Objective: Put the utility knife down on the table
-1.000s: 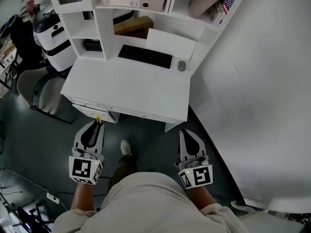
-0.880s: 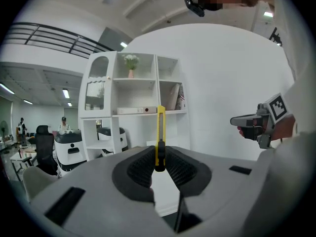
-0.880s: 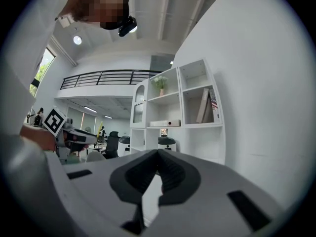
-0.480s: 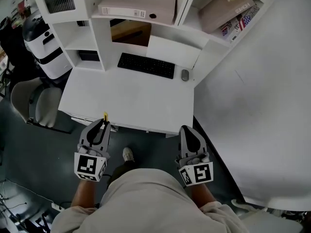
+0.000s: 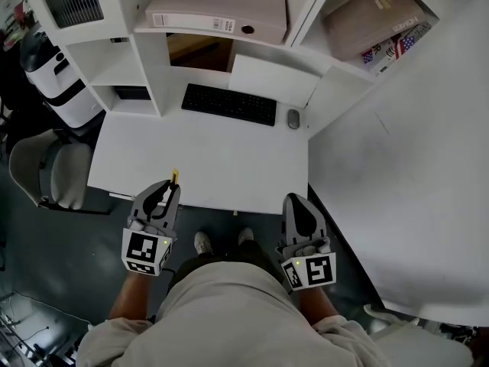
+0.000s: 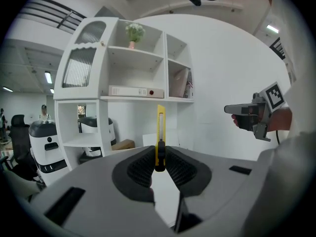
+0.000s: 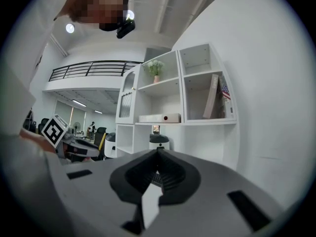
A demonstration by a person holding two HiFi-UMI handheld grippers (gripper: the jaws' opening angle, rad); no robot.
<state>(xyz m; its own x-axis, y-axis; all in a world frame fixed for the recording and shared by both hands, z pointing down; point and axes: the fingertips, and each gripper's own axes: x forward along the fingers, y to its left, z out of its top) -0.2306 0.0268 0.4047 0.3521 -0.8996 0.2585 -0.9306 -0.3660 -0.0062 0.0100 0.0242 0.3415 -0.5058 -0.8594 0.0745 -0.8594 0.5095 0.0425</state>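
The left tool point(image 5: 170, 186) is clamped on the utility knife point(image 5: 175, 177): in the left gripper view the ribbed pads point(image 6: 141, 168) press on the black lower end of the knife point(image 6: 160, 132), and its yellow body stands straight up past the tips. From the head view the knife's yellow end shows over the front edge of the white table point(image 5: 206, 159), towards its left corner; whether it touches the top I cannot tell. The right tool point(image 5: 295, 200) is held at the same front edge, well apart from the left one, near the table's right corner. Its jaws are closed together with nothing between them point(image 7: 158, 158). At the back of the table lie a black keyboard point(image 5: 229, 104) and a mouse point(image 5: 294, 118), below white shelves holding a binder point(image 5: 218, 10). A grey chair point(image 5: 46, 170) stands to the left of the table
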